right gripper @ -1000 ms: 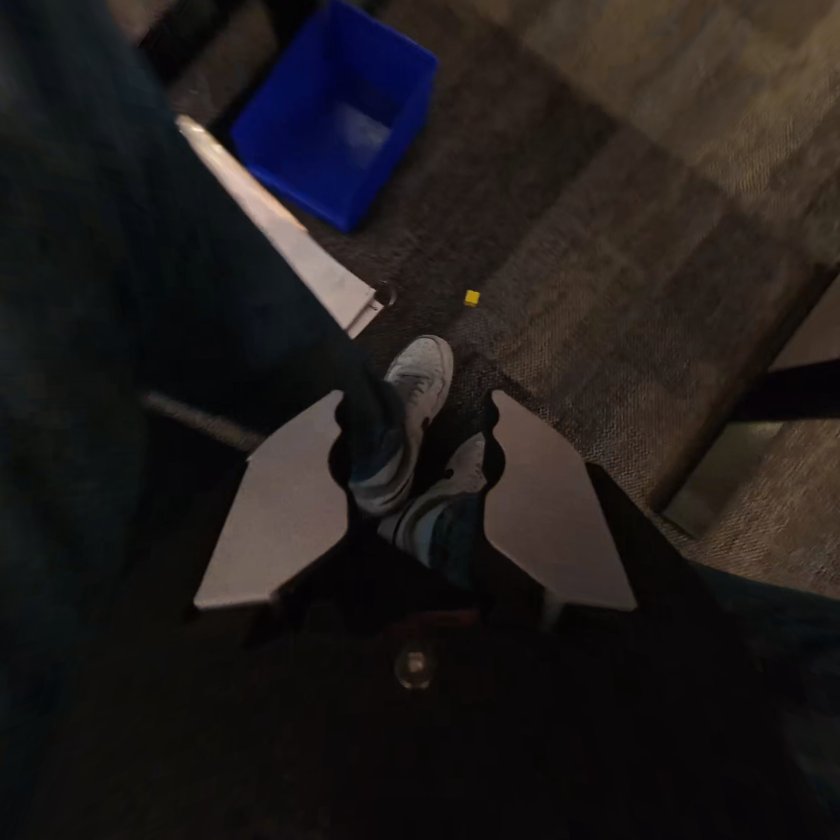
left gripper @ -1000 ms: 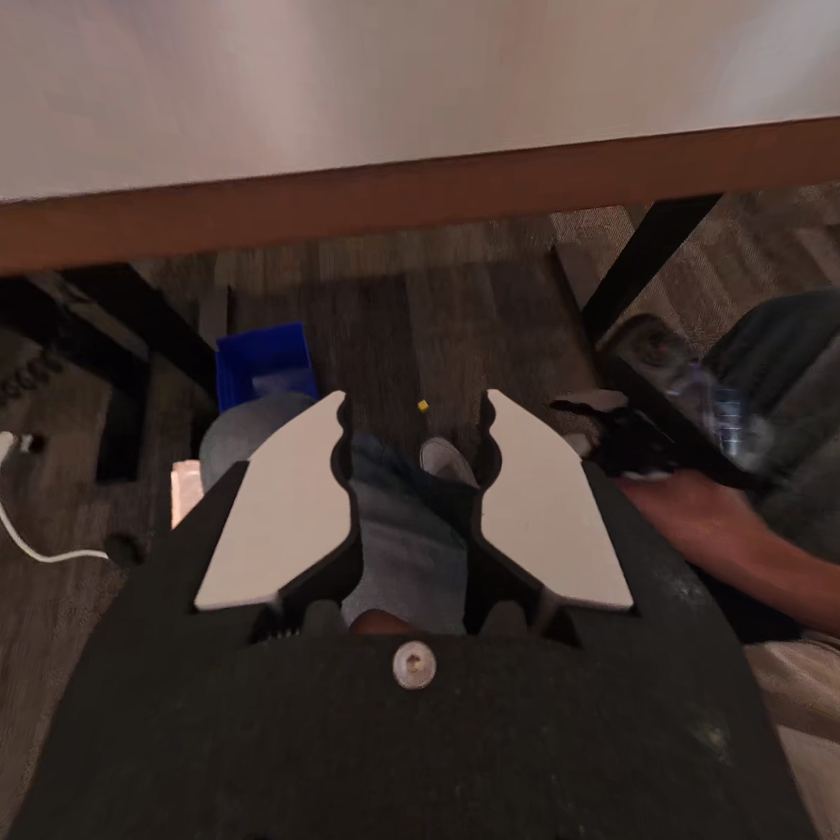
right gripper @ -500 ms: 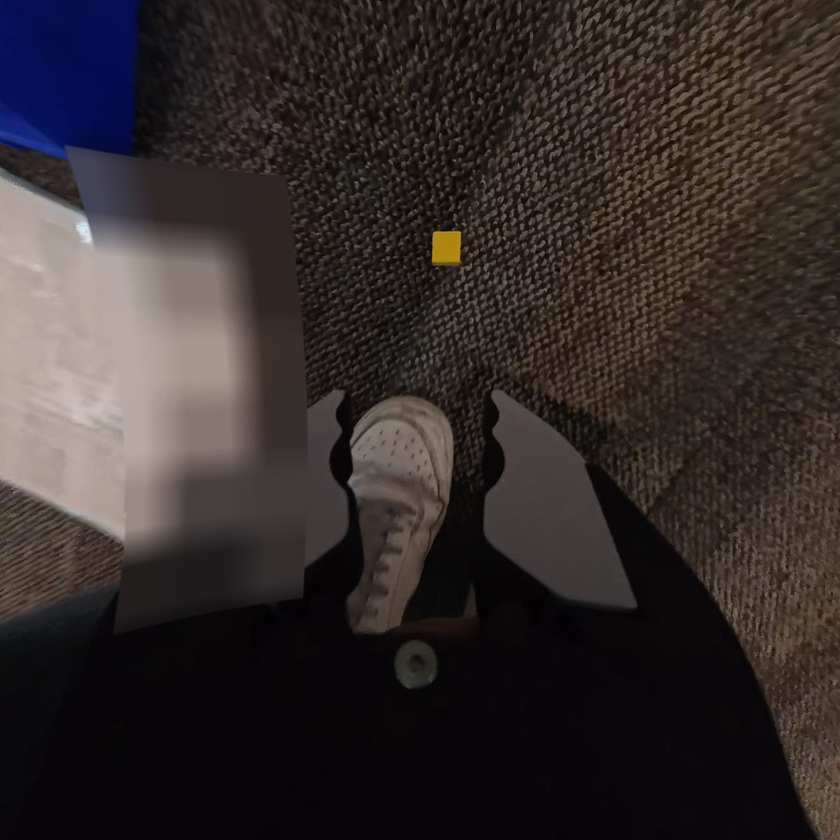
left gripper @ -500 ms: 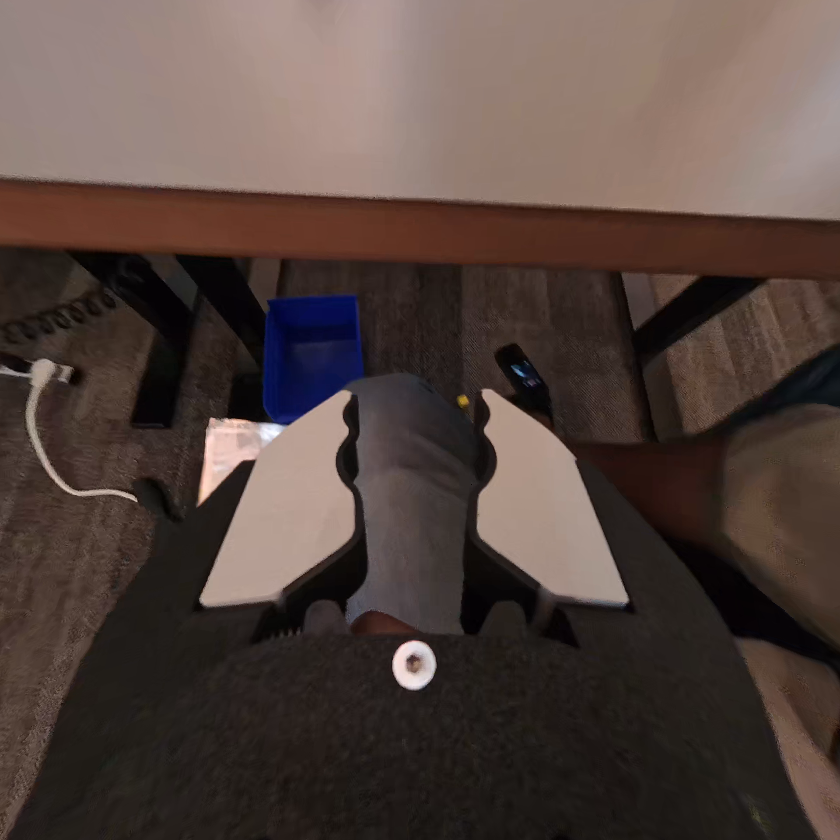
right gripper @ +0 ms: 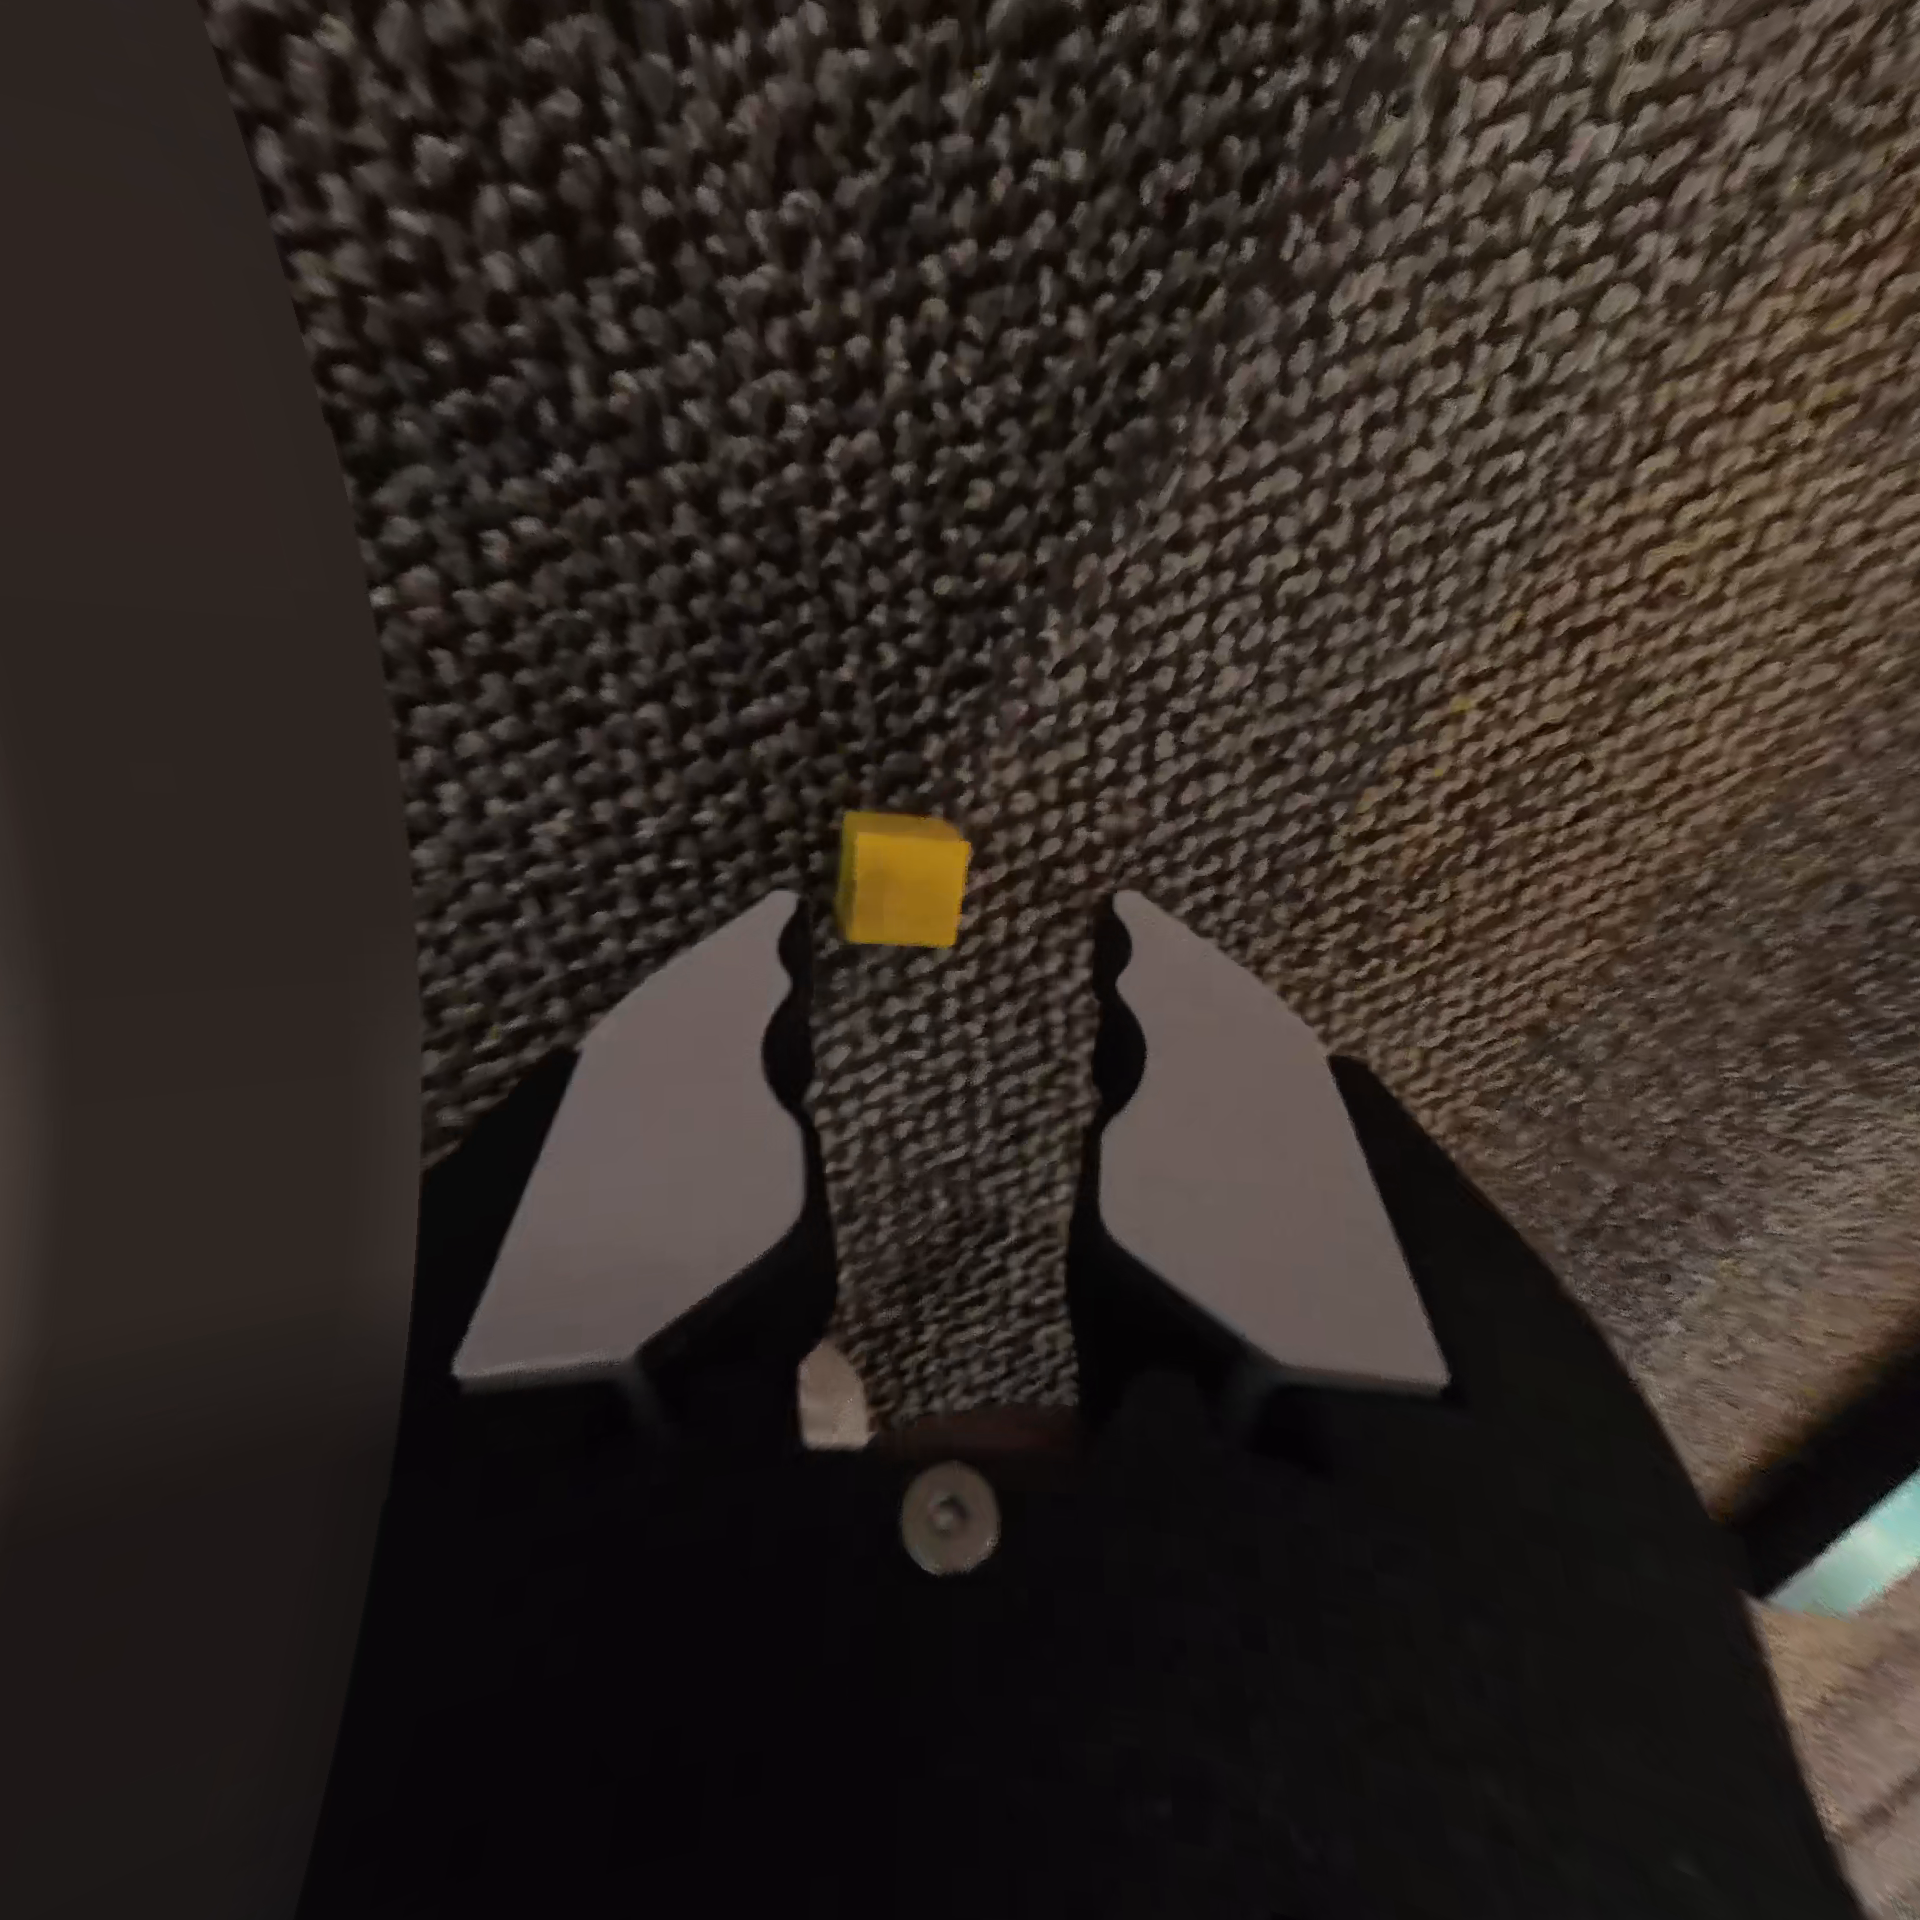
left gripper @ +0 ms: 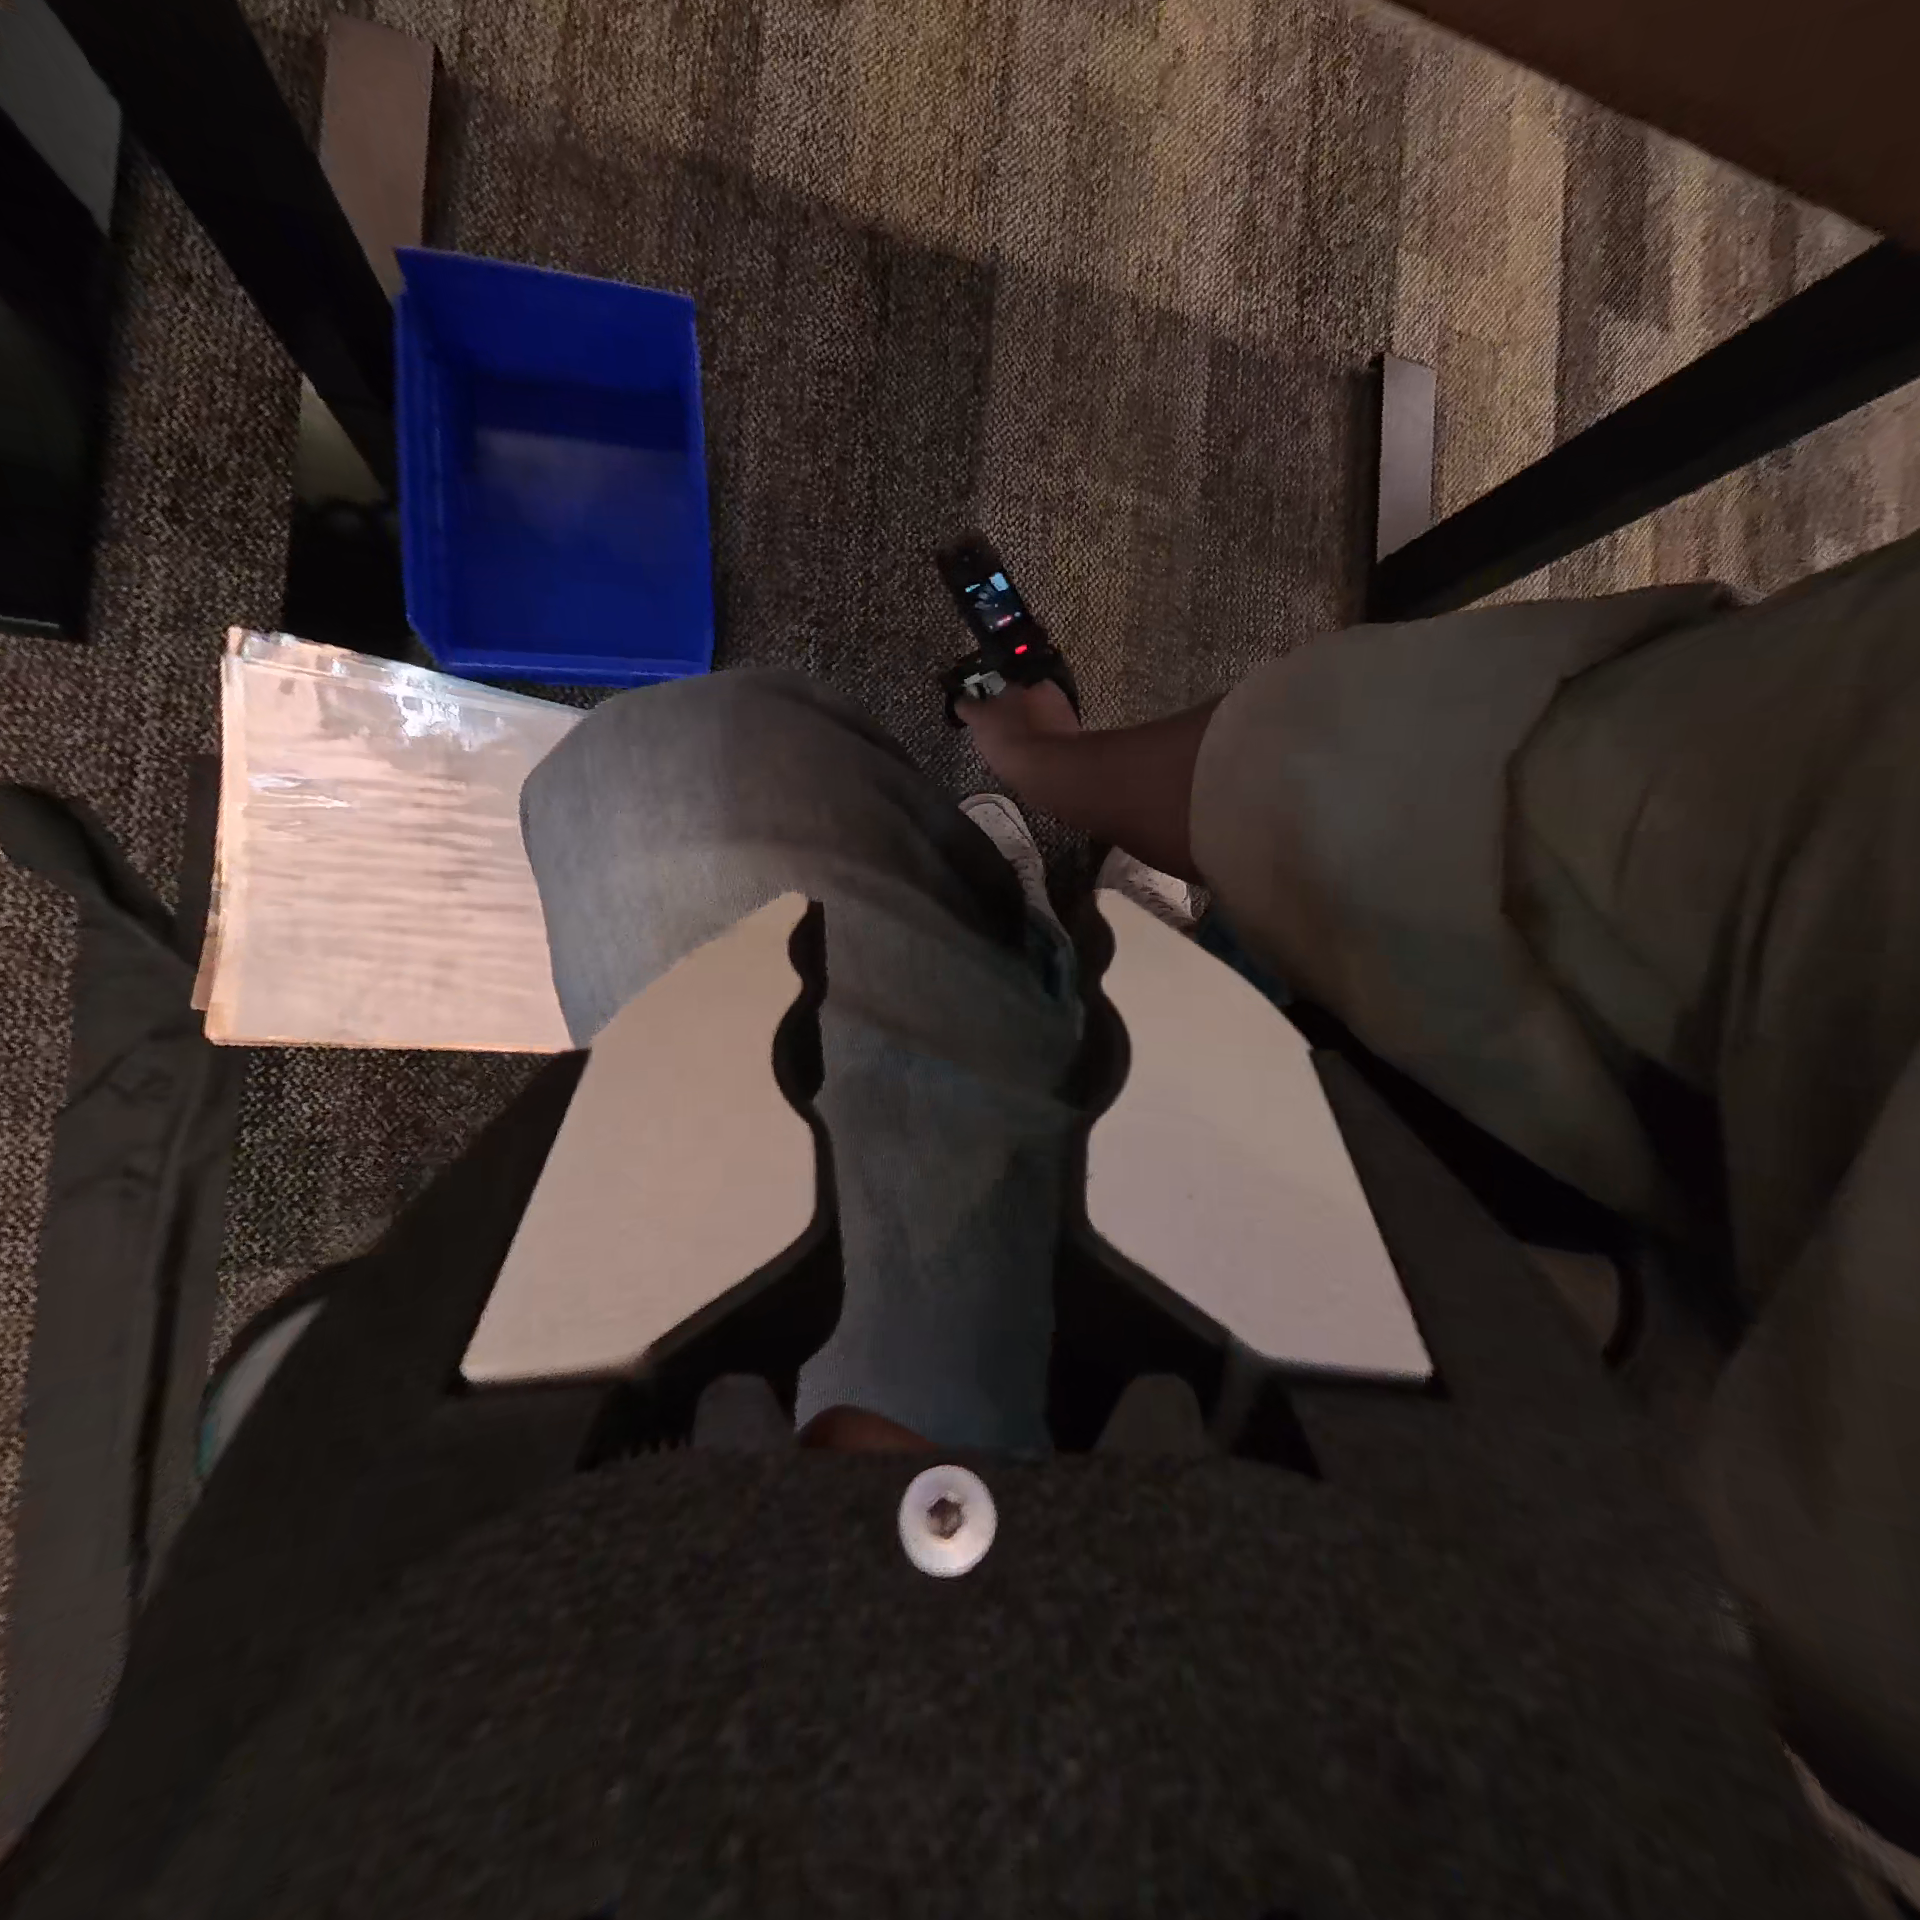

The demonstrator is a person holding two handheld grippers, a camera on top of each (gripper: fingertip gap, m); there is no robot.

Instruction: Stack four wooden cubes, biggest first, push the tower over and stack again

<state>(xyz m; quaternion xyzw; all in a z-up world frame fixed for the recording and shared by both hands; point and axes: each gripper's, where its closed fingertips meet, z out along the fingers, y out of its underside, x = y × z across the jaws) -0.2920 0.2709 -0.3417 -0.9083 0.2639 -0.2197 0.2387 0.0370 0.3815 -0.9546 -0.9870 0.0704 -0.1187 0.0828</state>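
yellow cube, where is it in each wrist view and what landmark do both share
Left wrist view: the small yellow wooden cube is not visible; the grey-trousered knee and the right hand may hide it.
Right wrist view: cube lies on the carpet just beyond the open right tongs, nearer the left tip.
Shared landmark: the speckled grey-brown carpet.

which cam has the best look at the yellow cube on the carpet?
Right wrist view: the small yellow wooden cube lies on the grey carpet, close ahead of the open right tongs, slightly blurred. The left wrist view does not show it; a leg seems to hide that spot.
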